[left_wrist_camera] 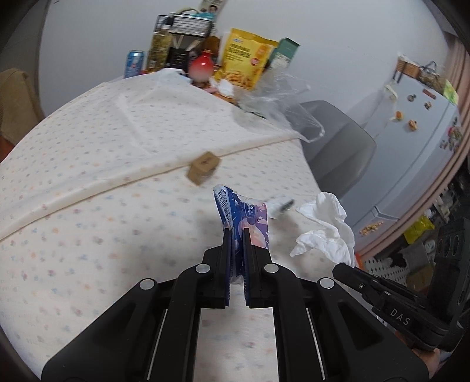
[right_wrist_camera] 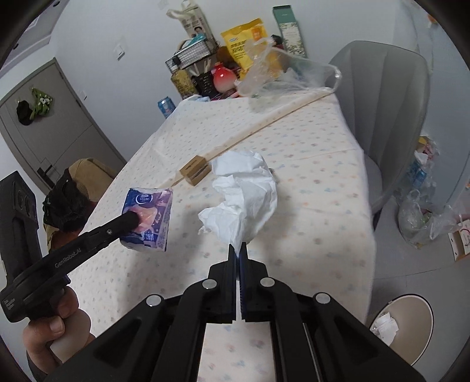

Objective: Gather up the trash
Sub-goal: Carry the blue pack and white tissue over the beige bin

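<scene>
1. Left tool (left_wrist_camera: 236, 232) – clenched on a blue tissue packet (left_wrist_camera: 242, 213), its jaws pressed against both faces of the wrapper; the packet sticks up past the tips toward 12 o'clock. In the right wrist view the same packet (right_wrist_camera: 148, 219) hangs off the counter surface at about 9 o'clock, with a hand (right_wrist_camera: 55, 332) gripping the handle below.
2. Right tool (right_wrist_camera: 238, 249) – clenched on the lower tail of a crumpled white tissue (right_wrist_camera: 243, 194), which billows up toward 12 o'clock from the closed tips. From the left wrist view this tissue (left_wrist_camera: 326, 226) sits at 3 o'clock of the packet.
3. Counter (left_wrist_camera: 88, 147), covered by a pale dotted cloth, carries a small brown cardboard box (left_wrist_camera: 203, 170) at 11 o'clock of the packet, on the cloth's fold line.
4. At the far end, 12 o'clock, stand a yellow snack bag (left_wrist_camera: 245, 58), a red-and-white vase (left_wrist_camera: 201, 68), a blue can (left_wrist_camera: 134, 62) and a wire basket (left_wrist_camera: 188, 25); a clear plastic bag (left_wrist_camera: 279, 97) lies just right of them.
5. A grey chair (right_wrist_camera: 384, 117) stands at the counter's right side.
6. On the floor at 5 o'clock in the right wrist view, a round bin (right_wrist_camera: 408, 326) holds white paper scraps; a clear bag of rubbish (right_wrist_camera: 423, 217) sits at 3 o'clock.
</scene>
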A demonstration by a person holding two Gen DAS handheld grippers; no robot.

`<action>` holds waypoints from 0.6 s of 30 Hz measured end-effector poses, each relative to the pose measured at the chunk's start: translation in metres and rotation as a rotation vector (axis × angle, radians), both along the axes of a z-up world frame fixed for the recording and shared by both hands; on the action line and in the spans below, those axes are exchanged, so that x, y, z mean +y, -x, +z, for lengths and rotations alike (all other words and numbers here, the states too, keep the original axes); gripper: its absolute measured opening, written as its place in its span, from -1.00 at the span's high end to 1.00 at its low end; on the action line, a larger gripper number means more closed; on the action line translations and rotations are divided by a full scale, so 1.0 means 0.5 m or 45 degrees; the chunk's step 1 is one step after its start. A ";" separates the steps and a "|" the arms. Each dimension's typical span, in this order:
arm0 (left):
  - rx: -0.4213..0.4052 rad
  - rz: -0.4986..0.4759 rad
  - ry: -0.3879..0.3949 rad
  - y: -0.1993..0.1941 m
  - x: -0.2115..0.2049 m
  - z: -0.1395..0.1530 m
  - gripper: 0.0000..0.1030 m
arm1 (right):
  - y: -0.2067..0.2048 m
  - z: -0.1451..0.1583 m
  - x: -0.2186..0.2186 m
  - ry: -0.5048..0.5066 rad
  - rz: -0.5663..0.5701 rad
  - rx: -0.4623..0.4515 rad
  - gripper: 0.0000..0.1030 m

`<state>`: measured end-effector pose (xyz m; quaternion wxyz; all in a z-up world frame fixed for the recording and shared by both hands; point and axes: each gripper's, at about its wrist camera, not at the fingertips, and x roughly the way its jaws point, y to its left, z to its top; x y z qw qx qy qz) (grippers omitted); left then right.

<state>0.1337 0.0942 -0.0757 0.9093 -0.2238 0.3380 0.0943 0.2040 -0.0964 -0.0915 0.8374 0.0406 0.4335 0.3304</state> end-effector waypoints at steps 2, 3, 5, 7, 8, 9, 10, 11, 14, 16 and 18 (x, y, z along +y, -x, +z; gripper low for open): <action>0.000 -0.042 -0.006 -0.017 -0.029 0.004 0.86 | 0.000 0.000 -0.029 0.008 -0.038 -0.013 0.96; 0.000 -0.061 -0.006 -0.024 -0.042 0.005 0.86 | 0.001 -0.002 -0.053 0.015 -0.073 -0.018 0.96; 0.000 -0.102 -0.009 -0.039 -0.073 0.005 0.86 | 0.000 -0.007 -0.090 0.015 -0.122 -0.014 0.96; 0.003 -0.147 -0.014 -0.058 -0.109 0.005 0.86 | 0.000 -0.013 -0.133 0.016 -0.178 -0.010 0.96; 0.004 -0.165 -0.015 -0.064 -0.123 0.004 0.86 | -0.002 -0.016 -0.154 0.013 -0.204 -0.006 0.96; 0.006 -0.187 -0.017 -0.072 -0.139 0.004 0.86 | -0.003 -0.019 -0.174 0.010 -0.228 -0.002 0.96; 0.008 -0.207 -0.019 -0.079 -0.154 0.004 0.86 | -0.003 -0.021 -0.190 0.007 -0.246 0.001 0.96; 0.011 -0.232 -0.020 -0.088 -0.173 0.002 0.86 | -0.003 -0.023 -0.212 0.003 -0.271 0.004 0.96; 0.018 -0.299 -0.025 -0.113 -0.228 0.000 0.86 | -0.004 -0.031 -0.280 -0.008 -0.351 0.011 0.96; 0.023 -0.343 -0.029 -0.128 -0.267 -0.003 0.86 | -0.006 -0.038 -0.326 -0.013 -0.402 0.018 0.96; 0.029 -0.379 -0.033 -0.143 -0.301 -0.006 0.86 | -0.006 -0.049 -0.374 -0.016 -0.450 0.030 0.96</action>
